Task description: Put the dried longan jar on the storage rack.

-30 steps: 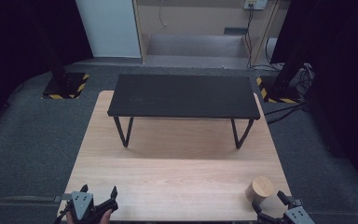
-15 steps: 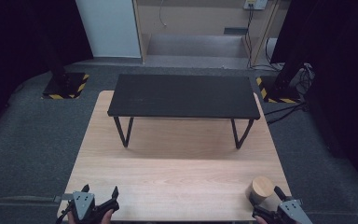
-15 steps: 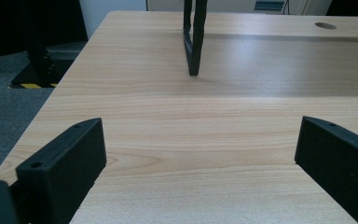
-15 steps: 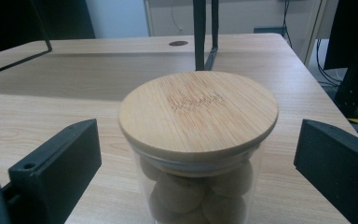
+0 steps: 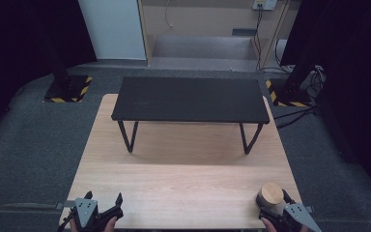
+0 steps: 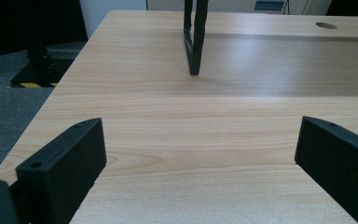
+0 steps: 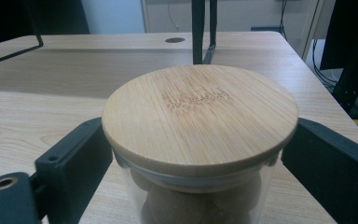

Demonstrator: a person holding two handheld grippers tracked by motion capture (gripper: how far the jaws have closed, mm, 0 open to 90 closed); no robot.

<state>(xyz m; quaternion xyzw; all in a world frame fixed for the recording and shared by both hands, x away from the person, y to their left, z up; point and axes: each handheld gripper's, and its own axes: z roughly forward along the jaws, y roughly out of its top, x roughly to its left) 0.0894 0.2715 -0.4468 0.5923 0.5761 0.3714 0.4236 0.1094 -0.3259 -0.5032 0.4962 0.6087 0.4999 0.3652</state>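
A glass jar (image 5: pixel 272 193) with a round bamboo lid stands at the front right corner of the light wooden table (image 5: pixel 188 164). In the right gripper view the jar (image 7: pixel 200 116) looms close, with brown round pieces inside the glass. My right gripper (image 5: pixel 274 203) is open, one black jaw on each side of the jar just below the lid, and I cannot tell if they touch the glass. Its own view shows the right gripper (image 7: pixel 200 154) straddling the jar. My left gripper (image 5: pixel 104 197) rests open at the front left edge with nothing between its jaws; below the left gripper (image 6: pixel 198 140) lies bare wood.
A low black bench (image 5: pixel 191 99) on thin metal legs stands across the far half of the table. One leg (image 6: pixel 193 42) is ahead of the left gripper, another leg (image 7: pixel 200 28) behind the jar. A cable hole (image 6: pixel 326 25) sits under the bench. Dark carpet surrounds the table.
The right gripper has moved forward to the jar, so the jar now stands between its jaws. The left gripper has hardly moved.
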